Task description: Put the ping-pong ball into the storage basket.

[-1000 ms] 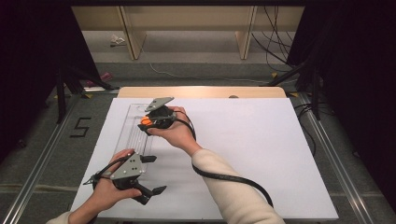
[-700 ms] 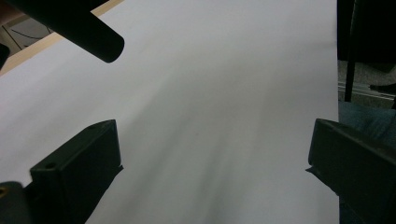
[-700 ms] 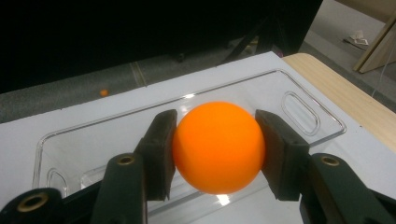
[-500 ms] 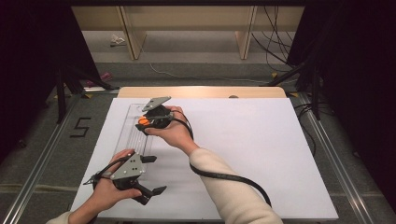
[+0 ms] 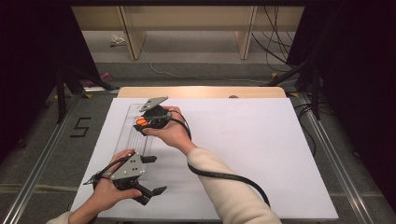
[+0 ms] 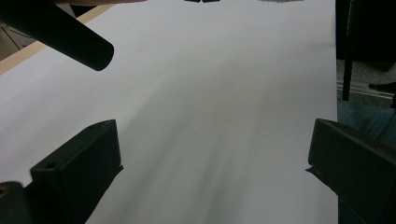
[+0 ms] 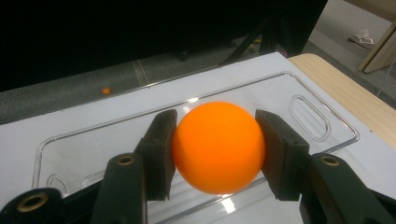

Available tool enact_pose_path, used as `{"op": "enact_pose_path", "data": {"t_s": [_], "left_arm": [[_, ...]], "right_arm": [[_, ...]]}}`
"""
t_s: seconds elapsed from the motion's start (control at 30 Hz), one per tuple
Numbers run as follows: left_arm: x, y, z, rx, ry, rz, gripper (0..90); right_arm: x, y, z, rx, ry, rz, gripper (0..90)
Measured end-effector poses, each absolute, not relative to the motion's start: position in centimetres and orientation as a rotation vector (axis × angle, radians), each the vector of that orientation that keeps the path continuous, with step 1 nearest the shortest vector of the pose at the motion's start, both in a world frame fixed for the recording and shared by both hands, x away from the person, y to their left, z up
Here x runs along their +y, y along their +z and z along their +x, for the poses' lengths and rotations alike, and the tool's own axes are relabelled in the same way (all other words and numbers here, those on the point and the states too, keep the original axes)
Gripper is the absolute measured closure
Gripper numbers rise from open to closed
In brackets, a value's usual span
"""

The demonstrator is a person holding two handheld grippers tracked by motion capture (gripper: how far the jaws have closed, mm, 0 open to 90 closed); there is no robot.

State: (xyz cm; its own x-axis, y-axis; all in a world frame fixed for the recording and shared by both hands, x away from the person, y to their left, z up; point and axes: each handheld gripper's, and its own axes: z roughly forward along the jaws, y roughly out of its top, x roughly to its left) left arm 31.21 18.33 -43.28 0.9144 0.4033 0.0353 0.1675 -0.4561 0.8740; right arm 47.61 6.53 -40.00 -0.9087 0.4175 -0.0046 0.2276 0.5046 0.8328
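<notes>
We squeeze the orange ball [image 7: 218, 147] w/ our right gripper [image 7: 216, 154] fingers, over the clear tray [image 7: 322, 122]; left gripper [image 6: 212, 179] fingers wide open, nothing inside, above the desk [image 6: 224, 93]

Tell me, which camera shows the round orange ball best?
The right gripper view: the round orange ball is big and sharp between the right gripper pads. The high view shows just an orange speck by the hand.

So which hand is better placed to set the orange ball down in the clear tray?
Right. The right gripper is already shut on the orange ball, directly over the clear tray. The left gripper sits open near the table's front edge, holding nothing.
</notes>
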Motion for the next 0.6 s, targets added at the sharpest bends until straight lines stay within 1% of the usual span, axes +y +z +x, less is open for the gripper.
{"op": "enact_pose_path", "data": {"t_s": [0.6], "left_arm": [[18.34,-43.28,31.21,0.408,0.289,2.050,2.0]], "right_arm": [[7.29,-40.54,47.93,2.557,1.352,0.555,51.5]]}}
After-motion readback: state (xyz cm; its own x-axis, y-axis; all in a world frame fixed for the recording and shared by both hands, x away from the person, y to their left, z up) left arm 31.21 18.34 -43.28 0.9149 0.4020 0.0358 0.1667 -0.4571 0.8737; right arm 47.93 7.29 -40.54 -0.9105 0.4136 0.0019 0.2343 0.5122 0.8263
